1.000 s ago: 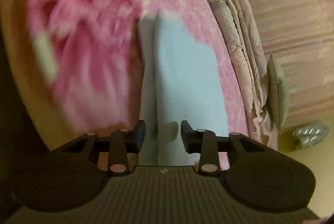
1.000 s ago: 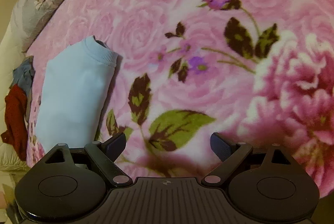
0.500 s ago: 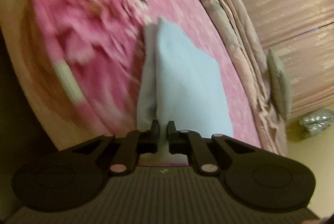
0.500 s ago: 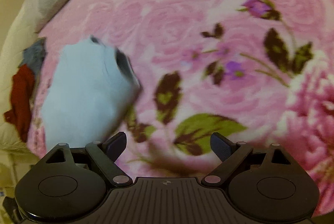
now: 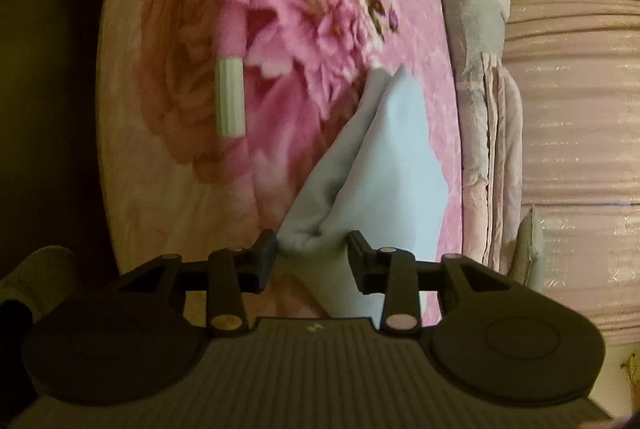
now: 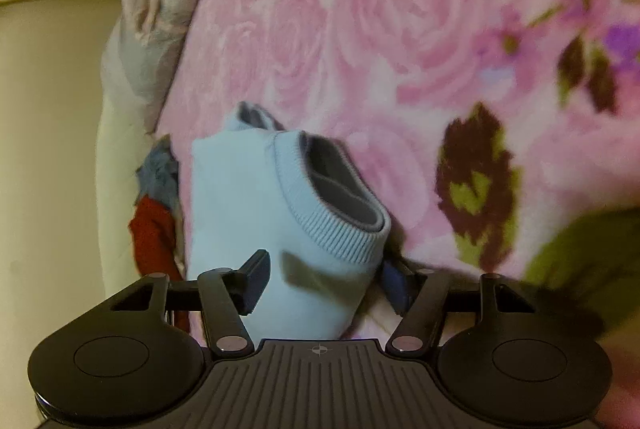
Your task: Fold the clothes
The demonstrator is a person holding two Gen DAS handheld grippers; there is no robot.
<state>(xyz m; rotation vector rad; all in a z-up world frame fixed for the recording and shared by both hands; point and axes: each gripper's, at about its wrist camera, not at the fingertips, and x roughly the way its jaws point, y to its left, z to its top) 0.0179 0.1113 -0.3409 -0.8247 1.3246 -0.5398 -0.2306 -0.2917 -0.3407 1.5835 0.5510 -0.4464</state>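
Item: light blue sweater [image 5: 384, 165], folded lengthwise, lay on a pink floral blanket [image 5: 280, 29] covering a bed, near the blanket's edge beside a heap of pale pink and grey bedding [image 5: 480, 69].

Left gripper [image 5: 312, 257]: jaws parted a moderate way, with a bunched end of the sweater sitting between them; whether the pads pressed the cloth could not be told.

Right gripper [image 6: 324, 277]: jaws spread wide, straddling the sweater's other end just below its ribbed collar [image 6: 332, 225]; the cloth appeared loose between them, though the right-hand pad was blurred.

Other contents: a red garment [image 6: 154, 229] and a grey-blue garment [image 6: 160, 169] bunched together at the blanket's edge, just beyond the sweater. A pale ribbed cuff on a pink sleeve [image 5: 230, 97] was seen over the blanket in the left wrist view.
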